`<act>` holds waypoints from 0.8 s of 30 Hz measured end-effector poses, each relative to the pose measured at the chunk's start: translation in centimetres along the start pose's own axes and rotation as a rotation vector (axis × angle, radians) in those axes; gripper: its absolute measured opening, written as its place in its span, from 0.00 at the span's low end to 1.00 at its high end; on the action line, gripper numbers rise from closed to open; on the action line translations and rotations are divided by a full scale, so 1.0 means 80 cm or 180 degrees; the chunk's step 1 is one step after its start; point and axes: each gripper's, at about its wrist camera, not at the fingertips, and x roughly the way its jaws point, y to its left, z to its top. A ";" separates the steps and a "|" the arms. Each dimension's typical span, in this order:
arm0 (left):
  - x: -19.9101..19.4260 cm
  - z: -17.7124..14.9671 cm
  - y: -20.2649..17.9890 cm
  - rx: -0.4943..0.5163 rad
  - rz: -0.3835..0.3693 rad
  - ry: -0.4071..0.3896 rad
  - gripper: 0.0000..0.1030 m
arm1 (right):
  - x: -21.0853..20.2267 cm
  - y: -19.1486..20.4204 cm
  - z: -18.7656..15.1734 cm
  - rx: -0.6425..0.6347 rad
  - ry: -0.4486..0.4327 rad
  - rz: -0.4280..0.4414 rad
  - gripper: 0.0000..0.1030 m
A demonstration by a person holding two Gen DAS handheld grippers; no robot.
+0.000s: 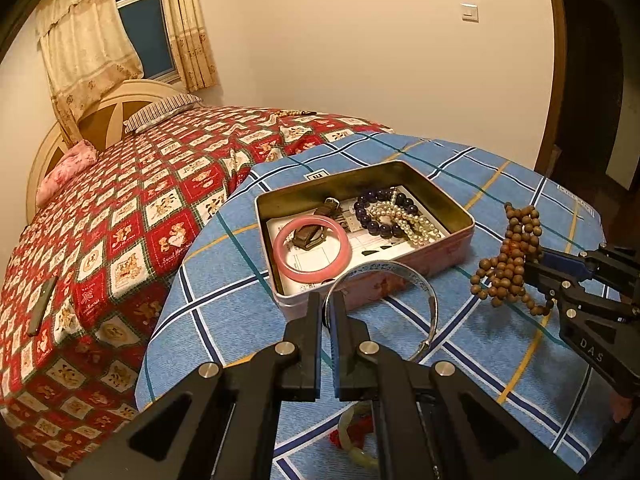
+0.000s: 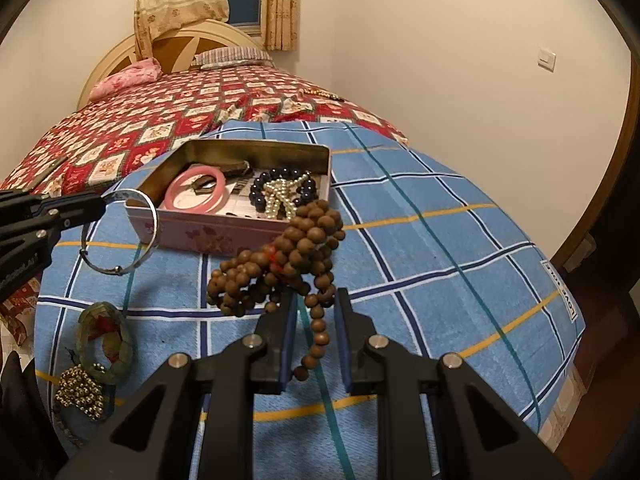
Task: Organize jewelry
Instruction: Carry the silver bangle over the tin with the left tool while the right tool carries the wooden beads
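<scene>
Cream walls and a curtained window [image 1: 144,28] fill the upper frames, above a bed whose red patterned quilt [image 1: 100,240] runs to a round headboard at upper left. Over the quilt lies a blue plaid cloth [image 2: 440,240], filling the middle and right of both views, with its far edge dropping off toward a dark wooden door frame [image 1: 560,80] at right.

Near the cloth's centre sits an open pink tin [image 1: 400,276]. Inside it lie a pink bangle [image 1: 312,254], a dark purple bead bracelet [image 1: 384,210] and a pearl strand [image 1: 408,220] draped across it. Bare cloth stretches to the right of the tin and in front of it.

At the lower middle of the left wrist view, the left gripper [image 1: 328,308] is pinched nearly closed on a silver bangle [image 1: 424,292], held up just before the tin's near wall. The right gripper [image 2: 316,300] clamps a bundle of brown wooden beads [image 2: 288,256], which hangs above the cloth beside the tin's near right corner, one strand dangling between the fingers.

At lower left of the right wrist view, a green jade bracelet [image 2: 106,340] and a cluster of gold beads [image 2: 80,394] rest on the cloth, close together.
</scene>
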 end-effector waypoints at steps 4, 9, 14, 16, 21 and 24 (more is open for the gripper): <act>-0.002 0.004 0.005 -0.0040 -0.0013 -0.0019 0.02 | -0.003 0.002 0.004 -0.0031 -0.0026 0.0011 0.20; -0.005 0.010 0.010 -0.0062 -0.0011 -0.0068 0.02 | -0.006 0.007 0.010 -0.0071 -0.0061 0.0016 0.20; -0.004 0.018 0.016 -0.0069 0.0018 -0.0087 0.02 | -0.006 0.012 0.016 -0.0136 -0.0084 0.0028 0.20; -0.002 0.020 0.019 -0.0073 0.0031 -0.0090 0.02 | -0.005 0.014 0.019 -0.0168 -0.0092 0.0025 0.20; 0.001 0.029 0.025 -0.0090 0.0053 -0.0108 0.02 | -0.001 0.016 0.027 -0.0213 -0.0104 0.0019 0.20; 0.002 0.034 0.028 -0.0088 0.0058 -0.0121 0.02 | 0.000 0.016 0.030 -0.0221 -0.0114 0.0012 0.20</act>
